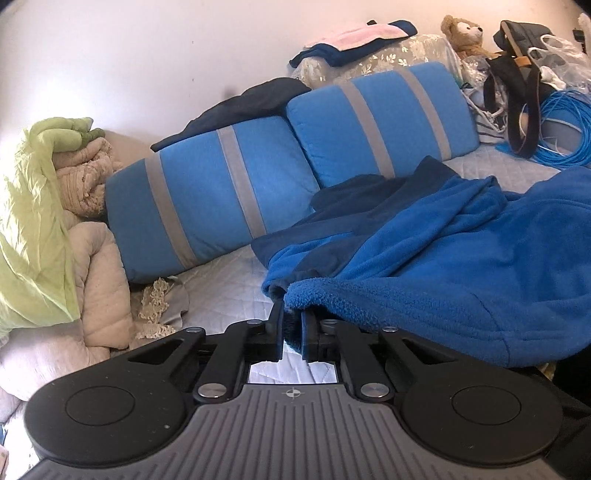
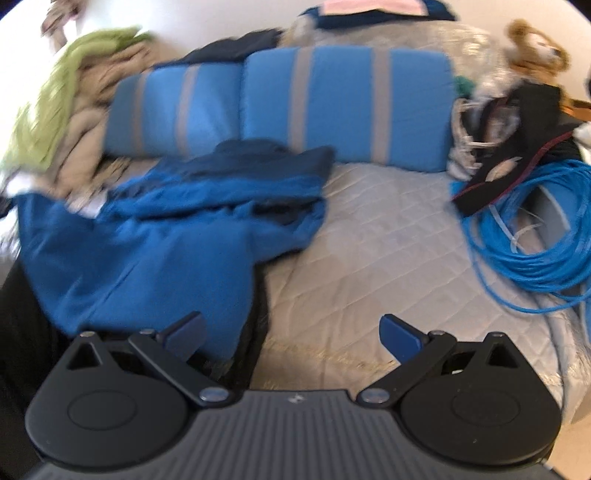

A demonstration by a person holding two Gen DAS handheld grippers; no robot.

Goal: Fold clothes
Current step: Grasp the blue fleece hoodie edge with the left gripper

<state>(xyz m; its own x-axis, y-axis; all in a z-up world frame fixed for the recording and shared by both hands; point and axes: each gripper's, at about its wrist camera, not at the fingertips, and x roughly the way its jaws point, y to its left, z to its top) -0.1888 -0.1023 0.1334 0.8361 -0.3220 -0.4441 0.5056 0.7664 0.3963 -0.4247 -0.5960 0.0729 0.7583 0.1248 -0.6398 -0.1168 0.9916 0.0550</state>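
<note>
A blue fleece garment (image 1: 424, 254) with darker navy parts lies crumpled on the quilted grey bed (image 1: 225, 291). My left gripper (image 1: 291, 314) is shut on the fleece's near edge, which drapes over the right finger and hides its tip. In the right wrist view, which is blurred, the same fleece (image 2: 166, 236) lies on the left half of the bed (image 2: 388, 240). My right gripper (image 2: 291, 332) is open wide and empty, its jaws just above the bed by the fleece's near right edge.
Two blue pillows with grey stripes (image 1: 280, 162) lean against the wall. Beige and green bedding (image 1: 55, 206) is piled on the left. A coil of blue cable (image 2: 535, 229), black bags (image 1: 524, 92) and a teddy bear (image 1: 465, 33) crowd the right.
</note>
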